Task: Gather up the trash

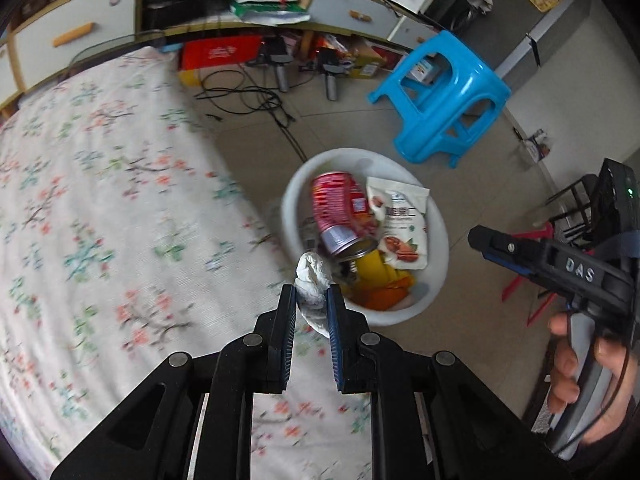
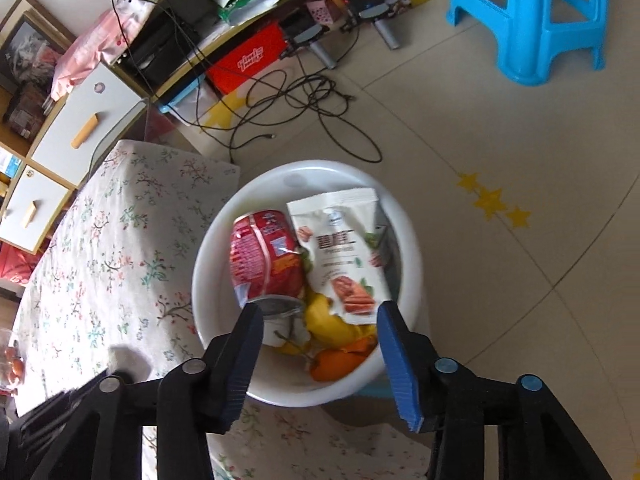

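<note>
Tissue (image 1: 313, 280) pinched in my left gripper (image 1: 311, 304) should clear the basin (image 1: 438, 240) rim before release; right gripper (image 2: 320, 320) hangs open, empty.

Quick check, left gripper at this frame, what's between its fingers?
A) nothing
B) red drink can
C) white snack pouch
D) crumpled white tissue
D: in the left wrist view the left gripper is shut on a crumpled white tissue, while the red drink can and the white snack pouch already lie in the round white plastic basin.
</note>
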{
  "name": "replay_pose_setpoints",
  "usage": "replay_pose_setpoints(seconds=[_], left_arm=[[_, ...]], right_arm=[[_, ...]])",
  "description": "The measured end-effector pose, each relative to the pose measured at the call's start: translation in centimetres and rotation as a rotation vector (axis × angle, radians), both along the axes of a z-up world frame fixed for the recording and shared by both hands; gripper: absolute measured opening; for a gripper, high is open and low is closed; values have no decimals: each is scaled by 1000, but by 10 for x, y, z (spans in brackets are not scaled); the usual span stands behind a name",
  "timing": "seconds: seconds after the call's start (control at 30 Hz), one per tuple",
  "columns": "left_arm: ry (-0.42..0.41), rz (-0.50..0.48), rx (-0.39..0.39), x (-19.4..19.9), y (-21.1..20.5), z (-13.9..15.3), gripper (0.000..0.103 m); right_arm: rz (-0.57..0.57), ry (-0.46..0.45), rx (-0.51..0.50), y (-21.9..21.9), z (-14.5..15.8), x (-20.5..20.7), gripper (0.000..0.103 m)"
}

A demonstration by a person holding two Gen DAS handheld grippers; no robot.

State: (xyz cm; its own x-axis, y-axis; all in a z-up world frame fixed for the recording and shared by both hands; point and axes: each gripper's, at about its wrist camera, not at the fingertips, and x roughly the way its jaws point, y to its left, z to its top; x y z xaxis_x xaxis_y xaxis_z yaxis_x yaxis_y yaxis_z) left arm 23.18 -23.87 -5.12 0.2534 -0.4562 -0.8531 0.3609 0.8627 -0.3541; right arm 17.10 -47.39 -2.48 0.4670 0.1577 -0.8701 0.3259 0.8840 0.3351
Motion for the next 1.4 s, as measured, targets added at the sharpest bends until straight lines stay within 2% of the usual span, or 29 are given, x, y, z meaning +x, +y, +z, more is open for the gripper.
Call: replay_pose_setpoints(seconds=[0.17,0.27,0.3,0.37,0.4,0.43,0.5,0.63,0.77,0.83,1.03,1.2,1.27,1.4], left_arm=[[14,-28,-36,13,-29,-5,16],[-5,-49,-49,20,-40,-4,21],[-14,-42,-31,21,-42,-3,26],[-19,-24,-3,25,-43,-4,45],[-18,-13,3,25,-41,-4,58],[-18,-4,4,25,-39,-4,64],[-12,-7,-5,25,-33,-4,67],[-29,7,33,17,-18,-2,78],[-37,35,55,5,6,1,82],[-43,53,72,-3,20,3,87],[-83,123,98,-33,70,17,98],[-142,199,182,-61,110,34,100],[-140,227,208,-73,128,41,100],[-157,281,242,-100,153,57,100]], right_arm=[[-23,0,8,-14,0,-7,55],[-36,-1,10,-21,0,-10,55],[-41,-2,11,-23,0,-10,55],[-44,-3,13,-25,0,-11,56],[-44,-3,13,-26,1,-10,56],[-45,-4,12,-25,1,-11,56],[-44,-6,12,-25,2,-11,59],[-50,-9,18,-23,3,-11,61],[-53,-19,27,-17,6,-14,64],[-47,-25,14,-13,9,-15,66],[0,-50,-43,17,21,-27,80],[97,-20,-91,60,32,-32,94],[147,-31,-102,81,41,-36,99],[237,-70,-155,120,58,-52,102]])
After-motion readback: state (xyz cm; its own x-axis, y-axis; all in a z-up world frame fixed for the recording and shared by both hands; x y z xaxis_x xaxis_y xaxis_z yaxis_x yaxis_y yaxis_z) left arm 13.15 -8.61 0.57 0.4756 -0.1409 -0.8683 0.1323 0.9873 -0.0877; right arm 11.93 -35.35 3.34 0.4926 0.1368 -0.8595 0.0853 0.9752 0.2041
